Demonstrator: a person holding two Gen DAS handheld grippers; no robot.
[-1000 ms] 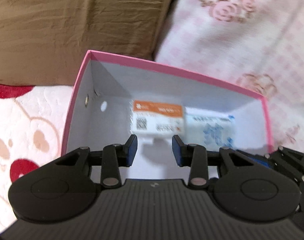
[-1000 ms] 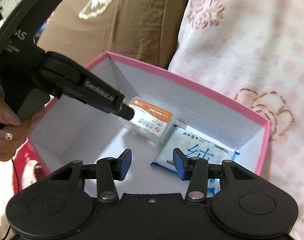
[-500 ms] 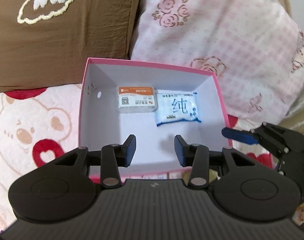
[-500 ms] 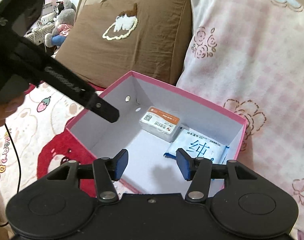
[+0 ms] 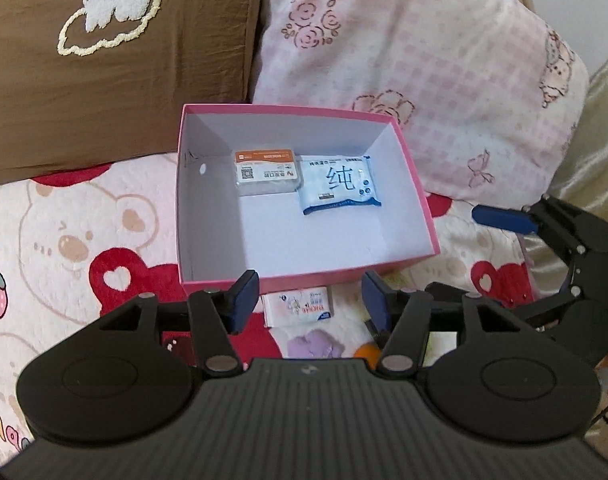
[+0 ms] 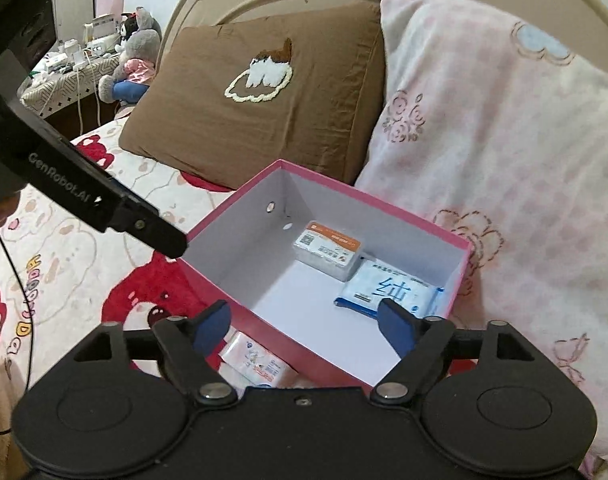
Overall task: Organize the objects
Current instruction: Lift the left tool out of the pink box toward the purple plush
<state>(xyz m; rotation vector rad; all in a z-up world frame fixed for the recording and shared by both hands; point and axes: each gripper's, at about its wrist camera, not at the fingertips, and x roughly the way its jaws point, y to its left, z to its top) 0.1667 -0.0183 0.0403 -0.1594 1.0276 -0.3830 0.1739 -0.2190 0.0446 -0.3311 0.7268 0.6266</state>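
Note:
A pink box with a white inside sits on the bed; it also shows in the right wrist view. Inside at the back lie an orange-topped white packet and a blue wet-wipe pack. My left gripper is open and empty, held above the box's near edge. My right gripper is open and empty, near the box's front corner. A small white tissue pack lies on the bed just in front of the box.
A brown pillow and a pink checked pillow stand behind the box. A purple item and an orange item lie beside the tissue pack. The right gripper shows at the left view's right side.
Both grippers have pulled back and up out of the box, and their jaws have opened wider. The packet and wipe pack stay in the box.

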